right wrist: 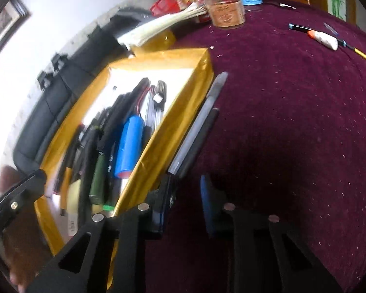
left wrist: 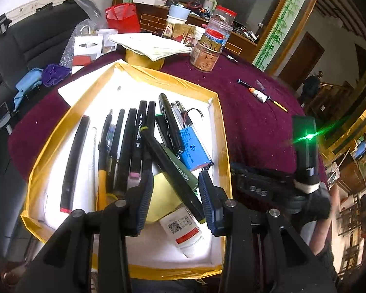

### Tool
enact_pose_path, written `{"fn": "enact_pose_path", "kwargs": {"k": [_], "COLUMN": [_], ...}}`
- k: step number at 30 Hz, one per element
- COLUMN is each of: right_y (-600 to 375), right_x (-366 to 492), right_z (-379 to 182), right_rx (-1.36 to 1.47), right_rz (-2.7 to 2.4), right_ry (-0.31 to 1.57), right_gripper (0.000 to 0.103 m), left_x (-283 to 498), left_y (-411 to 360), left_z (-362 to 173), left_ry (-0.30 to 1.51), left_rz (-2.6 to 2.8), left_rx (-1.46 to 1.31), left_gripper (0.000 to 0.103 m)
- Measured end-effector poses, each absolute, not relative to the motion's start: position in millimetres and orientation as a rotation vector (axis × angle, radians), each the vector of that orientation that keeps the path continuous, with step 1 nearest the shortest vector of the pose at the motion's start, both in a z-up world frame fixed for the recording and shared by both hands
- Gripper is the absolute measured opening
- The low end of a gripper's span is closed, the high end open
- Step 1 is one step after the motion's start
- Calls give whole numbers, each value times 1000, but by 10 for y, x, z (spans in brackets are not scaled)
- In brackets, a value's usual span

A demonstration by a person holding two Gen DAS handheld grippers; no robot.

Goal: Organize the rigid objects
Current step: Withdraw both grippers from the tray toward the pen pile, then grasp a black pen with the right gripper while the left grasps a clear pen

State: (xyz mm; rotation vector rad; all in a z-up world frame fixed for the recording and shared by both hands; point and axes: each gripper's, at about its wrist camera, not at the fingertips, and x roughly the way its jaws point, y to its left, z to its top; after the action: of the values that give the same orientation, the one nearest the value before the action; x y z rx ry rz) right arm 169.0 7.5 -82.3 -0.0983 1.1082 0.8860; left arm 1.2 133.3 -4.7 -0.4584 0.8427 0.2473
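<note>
A gold-rimmed white box (left wrist: 223, 131) holds several black pens and markers (left wrist: 131, 144), a blue battery pack (left wrist: 195, 147), a green pen (left wrist: 180, 171), a yellow note and a white tube (left wrist: 185, 232). My left gripper (left wrist: 175, 195) hovers open over the box's near end, with nothing between its fingers. In the right wrist view my right gripper (right wrist: 185, 202) is open beside the box's outer wall (right wrist: 168, 131). A grey and black flat tool (right wrist: 202, 122) lies on the cloth along that wall, just ahead of the left finger.
On the maroon tablecloth (right wrist: 292, 122) lie a small white glue bottle (left wrist: 258, 95) and a pencil (left wrist: 279, 105). Jars (left wrist: 206, 56), cups, papers and a red bag (left wrist: 123, 17) crowd the far edge. A black sofa is at left.
</note>
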Motion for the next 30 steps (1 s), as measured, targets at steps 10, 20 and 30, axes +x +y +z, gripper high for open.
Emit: {"fn": "enact_pose_path", "kwargs": {"k": [10, 20, 30], "right_y": [-65, -71, -1179], "right_x": [1423, 1209, 1570], "right_z": [-772, -827, -508], "right_rx": [-274, -353, -6], "right_rz": [794, 682, 636], "right_ry": [1003, 890, 866], "right_gripper": [8, 9, 7], "left_x": [164, 405, 872], "left_y": [1049, 770, 446], "left_z": [36, 49, 71], "left_ry": [865, 884, 969], "left_rz": [196, 155, 54], "left_rx": [-396, -403, -331], "left_gripper": [35, 35, 35]}}
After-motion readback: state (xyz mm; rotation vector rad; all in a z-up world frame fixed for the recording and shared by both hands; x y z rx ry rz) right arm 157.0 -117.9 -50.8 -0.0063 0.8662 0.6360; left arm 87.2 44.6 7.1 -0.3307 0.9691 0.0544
